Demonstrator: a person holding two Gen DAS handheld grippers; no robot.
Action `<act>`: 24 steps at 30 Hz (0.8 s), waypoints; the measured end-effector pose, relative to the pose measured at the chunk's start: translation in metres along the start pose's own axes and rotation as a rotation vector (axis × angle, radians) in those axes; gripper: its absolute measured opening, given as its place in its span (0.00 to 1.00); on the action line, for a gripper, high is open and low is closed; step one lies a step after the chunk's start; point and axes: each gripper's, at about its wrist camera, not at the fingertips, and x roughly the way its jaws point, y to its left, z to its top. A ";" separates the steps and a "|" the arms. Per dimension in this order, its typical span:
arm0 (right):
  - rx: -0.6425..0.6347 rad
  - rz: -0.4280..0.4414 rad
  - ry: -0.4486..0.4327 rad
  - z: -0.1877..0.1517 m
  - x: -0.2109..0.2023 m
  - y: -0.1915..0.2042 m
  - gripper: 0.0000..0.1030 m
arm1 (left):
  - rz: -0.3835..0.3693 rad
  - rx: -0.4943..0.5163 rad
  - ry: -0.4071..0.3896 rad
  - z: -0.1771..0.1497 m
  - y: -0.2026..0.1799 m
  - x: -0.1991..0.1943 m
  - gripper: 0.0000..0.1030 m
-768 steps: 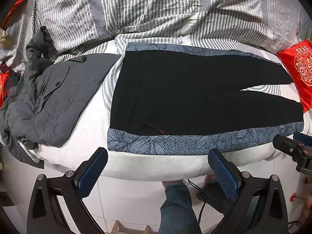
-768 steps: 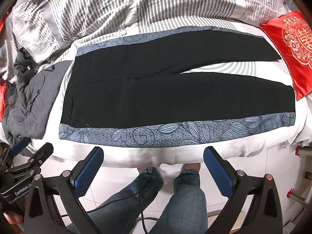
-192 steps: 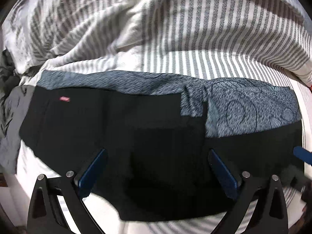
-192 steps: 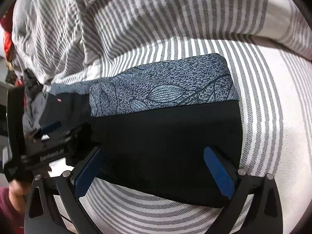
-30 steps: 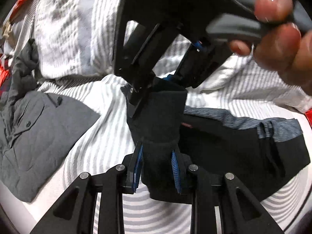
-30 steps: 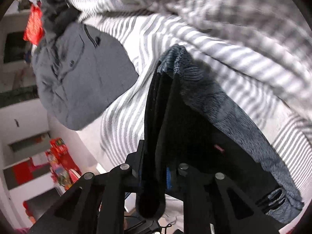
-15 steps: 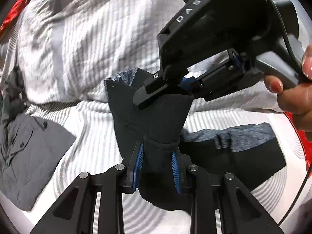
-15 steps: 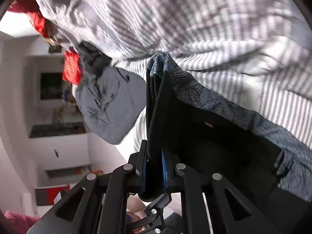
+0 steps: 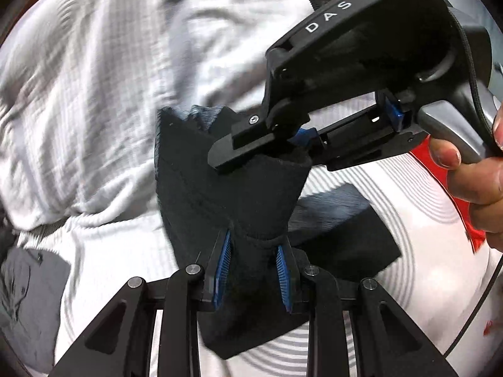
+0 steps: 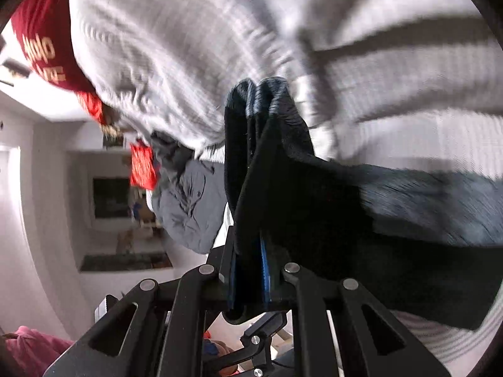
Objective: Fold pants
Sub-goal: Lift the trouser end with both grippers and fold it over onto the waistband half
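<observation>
The black pants (image 9: 232, 194) with a blue-grey leaf-print side band are folded into a short stack and one end is lifted off the striped bed. My left gripper (image 9: 253, 262) is shut on the near corner of the lifted end. My right gripper (image 9: 283, 144), held in a hand, is shut on the far corner, just above and right of the left one. In the right wrist view the right gripper (image 10: 248, 270) pinches the layered edge of the pants (image 10: 330, 194). The other end of the pants (image 9: 342, 229) lies on the bed.
A grey shirt (image 9: 28, 295) lies at the bed's left edge; it also shows in the right wrist view (image 10: 191, 204). A rumpled striped duvet (image 9: 110, 78) fills the back. A red cushion (image 9: 440, 182) is at the right. Room furniture shows beyond the bed (image 10: 110, 201).
Both grippers have lifted the held end of the pants higher and carried it to the right over the part on the bed. Both views are blurred by motion.
</observation>
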 end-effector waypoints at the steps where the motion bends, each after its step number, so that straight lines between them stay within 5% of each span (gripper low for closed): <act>1: 0.022 0.015 -0.022 -0.006 -0.013 -0.013 0.14 | -0.008 0.019 0.005 0.001 -0.011 0.002 0.28; 11: 0.210 0.126 -0.200 -0.053 -0.096 -0.123 0.15 | -0.085 0.213 0.073 0.004 -0.118 0.034 0.28; 24: 0.427 0.136 -0.234 -0.099 -0.078 -0.229 0.14 | -0.030 0.409 0.180 -0.047 -0.178 0.082 0.28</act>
